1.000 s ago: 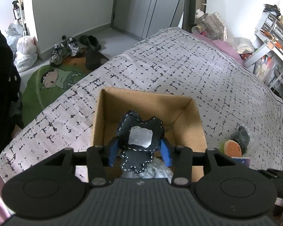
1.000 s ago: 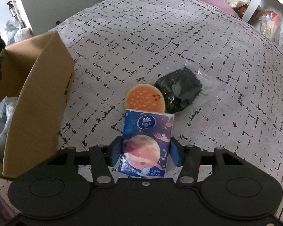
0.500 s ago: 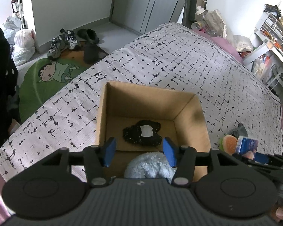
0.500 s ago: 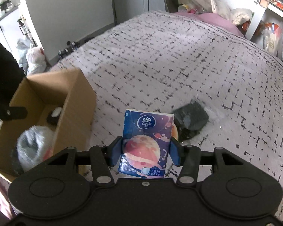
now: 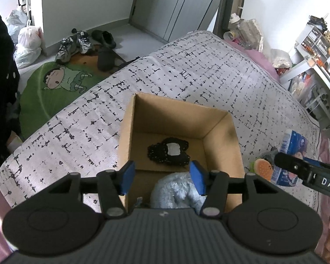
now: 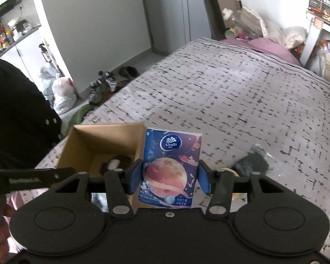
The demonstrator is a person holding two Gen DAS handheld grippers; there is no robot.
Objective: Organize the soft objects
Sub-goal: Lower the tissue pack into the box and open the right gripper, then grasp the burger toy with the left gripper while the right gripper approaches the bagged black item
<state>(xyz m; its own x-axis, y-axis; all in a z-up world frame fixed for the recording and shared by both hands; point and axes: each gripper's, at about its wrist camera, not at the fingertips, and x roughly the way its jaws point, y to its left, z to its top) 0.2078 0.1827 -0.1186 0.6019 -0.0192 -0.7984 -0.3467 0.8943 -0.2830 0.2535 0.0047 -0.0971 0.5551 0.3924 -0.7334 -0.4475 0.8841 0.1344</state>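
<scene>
Tissue pack (image 6: 171, 168) upright, long axis vertical, printed face toward right wrist camera, logo end up. Right gripper (image 6: 169, 177) fingers (image 6: 136, 176) part-closed, blue pads pressing both long edges of pack near its lower half; pack held clear above the bed, just right of the box's near-right corner in that view. Pack also seen at right edge of left view (image 5: 293, 147), raised.

Left gripper (image 5: 161, 177) fingers (image 5: 127, 177) about half open, nothing between them, touching nothing; they have just been opening. It sits over the near rim of cardboard box (image 5: 129, 132).

Box open-topped, on the bed, flaps up. Inside: fluffy light-blue soft item (image 5: 176, 192) against near wall, partly hidden by left gripper; black stitched pouch with grey patch (image 5: 169, 153) flat on floor of box, further back.

Right of box on bedspread (image 5: 187, 66): orange burger-like round toy (image 5: 263, 167), mostly hidden behind right gripper in right view; dark item in clear bag (image 6: 254, 164) just beyond it, blurred.

Further off: green cartoon rug (image 5: 57, 85) on floor left of bed, shoes (image 5: 77, 44) beyond it, white plastic bags (image 5: 27, 44), person's black sleeve (image 6: 15, 114) at left.
</scene>
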